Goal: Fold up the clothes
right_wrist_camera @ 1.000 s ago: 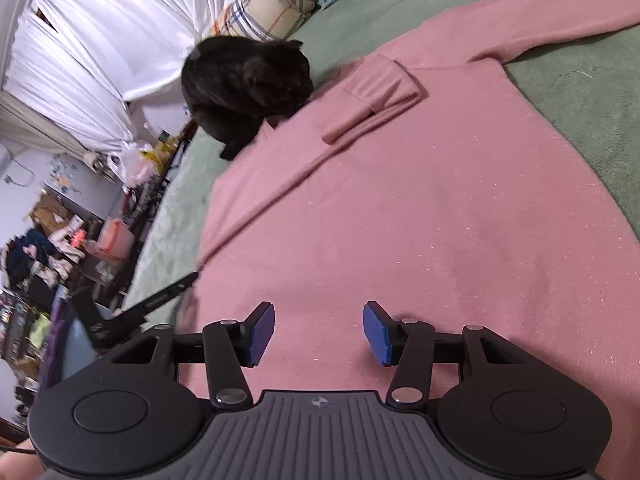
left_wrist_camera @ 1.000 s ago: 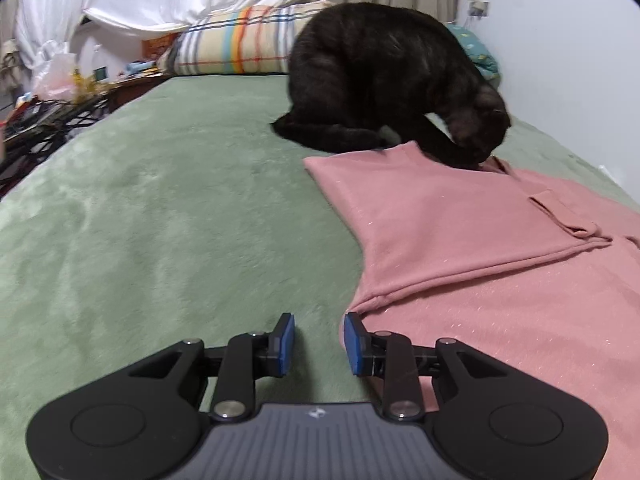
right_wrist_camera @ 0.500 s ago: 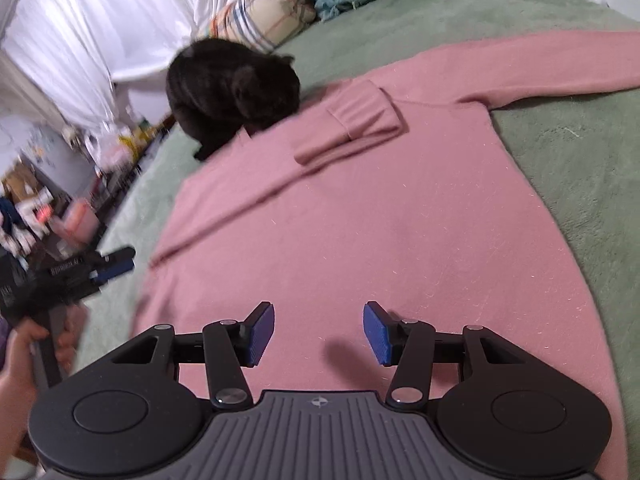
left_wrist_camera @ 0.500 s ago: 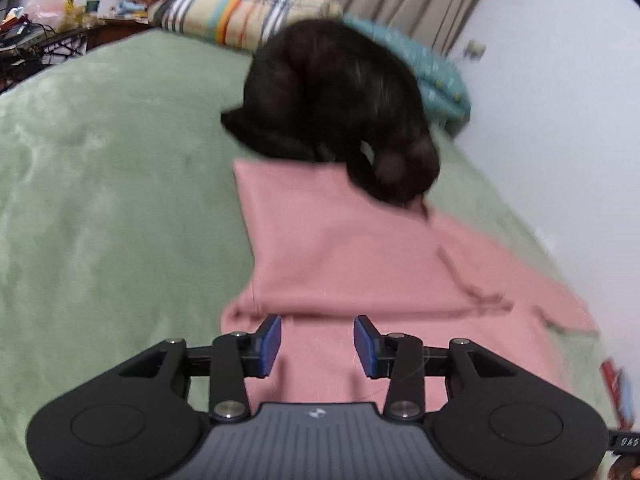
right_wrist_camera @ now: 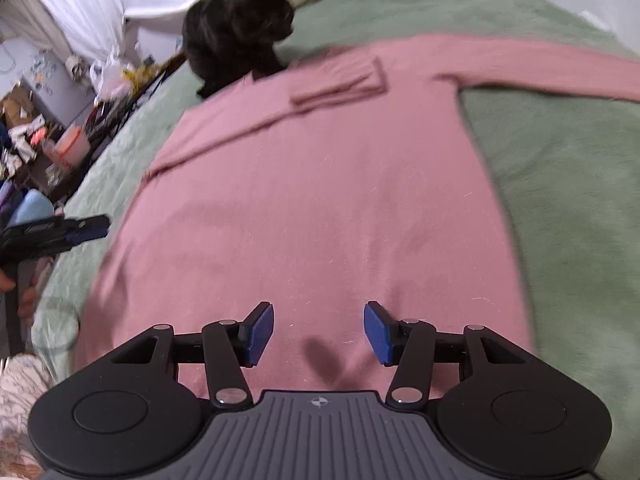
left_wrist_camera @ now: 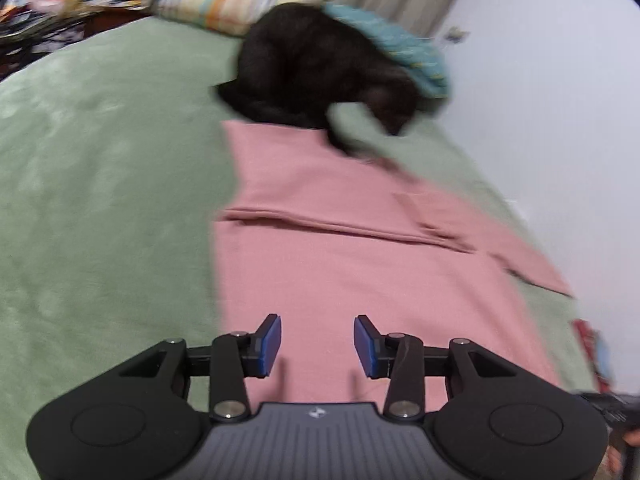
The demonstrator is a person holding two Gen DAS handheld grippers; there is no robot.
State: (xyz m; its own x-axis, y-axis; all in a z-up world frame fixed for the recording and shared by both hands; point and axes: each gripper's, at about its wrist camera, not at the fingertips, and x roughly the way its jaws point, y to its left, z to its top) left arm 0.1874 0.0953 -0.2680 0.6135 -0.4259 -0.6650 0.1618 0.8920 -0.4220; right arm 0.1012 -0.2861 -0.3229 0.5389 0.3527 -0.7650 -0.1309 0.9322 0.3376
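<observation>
On the green blanket (right_wrist_camera: 560, 184), pink sweater (right_wrist_camera: 320, 200) lies flat, one sleeve folded in.

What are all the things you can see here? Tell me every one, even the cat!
sweater: one, pink, flat on the bed; one sleeve folded across the chest, the other stretched out sideways.
blanket: one, green, covering the bed under the sweater.
cat: one, black, at the sweater's top edge near the collar.
striped pillow: one, cream with coloured stripes, at the head of the bed.
blue quilt: one, teal, behind the cat.
curtain: white, beside the bed.
clutter: many small things, mixed colours, on the floor beside the bed.
left gripper: black with blue pads, jaws just opening, nothing between them.
right gripper: same colours, jaws just opening, nothing between them.
</observation>
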